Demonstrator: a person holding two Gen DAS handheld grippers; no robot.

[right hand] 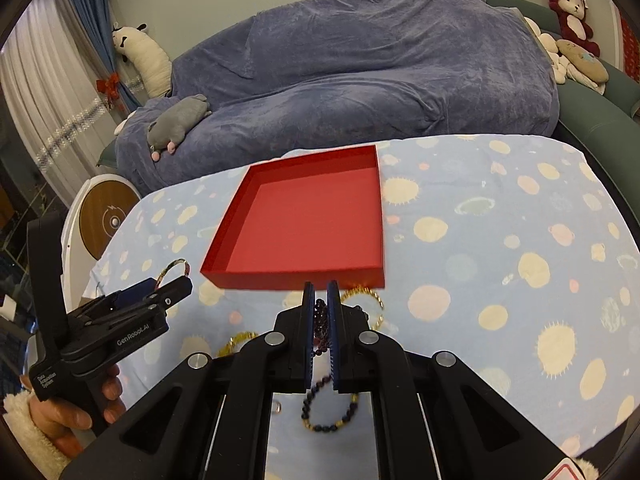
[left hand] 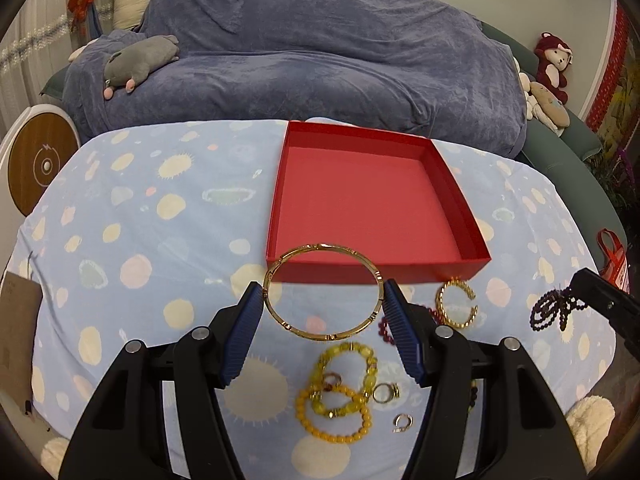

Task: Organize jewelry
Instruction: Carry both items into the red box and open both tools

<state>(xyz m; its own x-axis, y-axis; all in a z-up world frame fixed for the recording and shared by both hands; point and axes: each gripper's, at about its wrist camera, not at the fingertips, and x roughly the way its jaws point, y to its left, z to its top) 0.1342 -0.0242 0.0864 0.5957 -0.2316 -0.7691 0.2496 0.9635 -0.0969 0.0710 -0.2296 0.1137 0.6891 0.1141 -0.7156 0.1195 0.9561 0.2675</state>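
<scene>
Nearest the left wrist camera, the left gripper stands roughly half open, with its blue ribbed pads pressed on opposite sides of a gold bangle. That bangle is clamped at its 3 and 9 o'clock points and held off the patterned blue tablecloth. Its far arc overlaps the near wall of the red box in this view.

Loose jewelry lies on the cloth below the bangle:
- Yellow beaded bracelets at 6 o'clock, overlapping each other.
- Two small rings just beside them at 4 o'clock.
- An open gold cuff at 3 o'clock, near the box corner.

In the right wrist view, the right gripper is nearly fully closed, pinching a dark beaded strand between its pads. One loop of that strand hangs beneath the jaws at 6 o'clock. The red box sits at 12 o'clock from these fingertips, open-topped, with nothing visible inside. A hand at 8 o'clock holds the left gripper's grip.
</scene>
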